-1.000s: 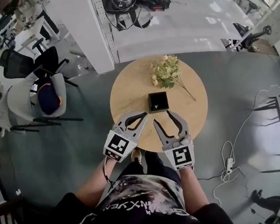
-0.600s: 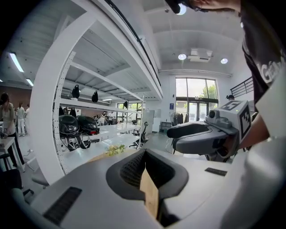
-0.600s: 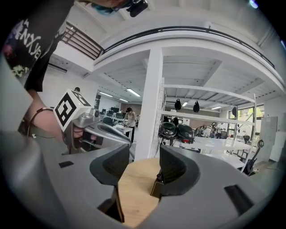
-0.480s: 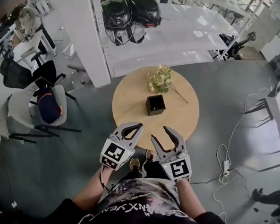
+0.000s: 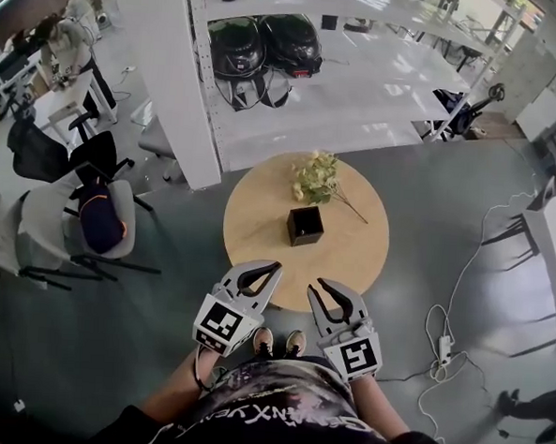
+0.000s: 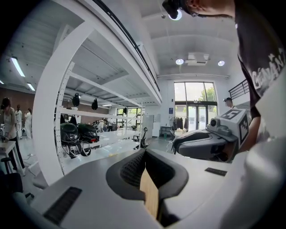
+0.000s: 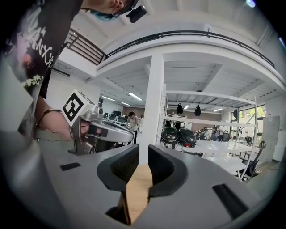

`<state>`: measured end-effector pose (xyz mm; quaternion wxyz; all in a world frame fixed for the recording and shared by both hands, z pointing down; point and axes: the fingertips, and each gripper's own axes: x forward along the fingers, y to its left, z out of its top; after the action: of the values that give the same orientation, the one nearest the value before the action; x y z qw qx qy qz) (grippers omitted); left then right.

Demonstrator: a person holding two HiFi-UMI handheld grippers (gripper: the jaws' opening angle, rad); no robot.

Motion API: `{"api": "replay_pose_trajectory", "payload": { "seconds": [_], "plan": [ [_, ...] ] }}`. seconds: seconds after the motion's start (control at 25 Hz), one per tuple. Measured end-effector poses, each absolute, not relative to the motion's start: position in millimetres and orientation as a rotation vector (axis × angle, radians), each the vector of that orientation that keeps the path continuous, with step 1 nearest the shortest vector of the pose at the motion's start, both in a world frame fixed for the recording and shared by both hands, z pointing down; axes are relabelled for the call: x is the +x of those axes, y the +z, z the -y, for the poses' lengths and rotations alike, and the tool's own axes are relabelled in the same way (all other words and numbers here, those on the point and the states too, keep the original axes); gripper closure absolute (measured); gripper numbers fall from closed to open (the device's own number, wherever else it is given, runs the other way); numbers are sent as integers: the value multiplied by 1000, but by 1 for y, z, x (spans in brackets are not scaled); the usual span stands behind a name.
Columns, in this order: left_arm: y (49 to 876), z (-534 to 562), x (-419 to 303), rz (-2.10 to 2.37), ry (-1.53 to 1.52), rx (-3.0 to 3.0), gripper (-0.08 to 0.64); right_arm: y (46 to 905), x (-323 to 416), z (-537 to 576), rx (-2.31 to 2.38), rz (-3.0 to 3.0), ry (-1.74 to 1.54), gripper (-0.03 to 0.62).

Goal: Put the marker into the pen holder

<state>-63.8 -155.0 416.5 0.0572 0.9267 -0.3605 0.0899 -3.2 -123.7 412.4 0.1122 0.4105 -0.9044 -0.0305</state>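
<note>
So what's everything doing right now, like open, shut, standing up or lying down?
Left gripper: shut, empty.
Right gripper: jaws have just been closing, a narrow gap left, nothing between them.
Pen holder: upright on the table, inside too small to see.
Flowers: lying flat on the table.

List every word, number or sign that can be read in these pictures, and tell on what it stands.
No whole word can be read.
Shirt: white print, upside down and cut off, not readable.
Two cubes: square black-and-white markers only, no letters.
</note>
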Motion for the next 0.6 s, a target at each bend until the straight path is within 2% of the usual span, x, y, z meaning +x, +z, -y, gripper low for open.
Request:
{"api": "replay_pose_trajectory", "payload": {
  "seconds": [0.2, 0.6],
  "plan": [
    [412, 155, -53, 1107, 280, 2811, 540, 405, 7, 127, 1195, 2666, -99, 583],
    [405, 164, -26, 1121, 277, 2835, 540, 396, 28, 134, 1189, 2705, -109, 591]
  ]
}}
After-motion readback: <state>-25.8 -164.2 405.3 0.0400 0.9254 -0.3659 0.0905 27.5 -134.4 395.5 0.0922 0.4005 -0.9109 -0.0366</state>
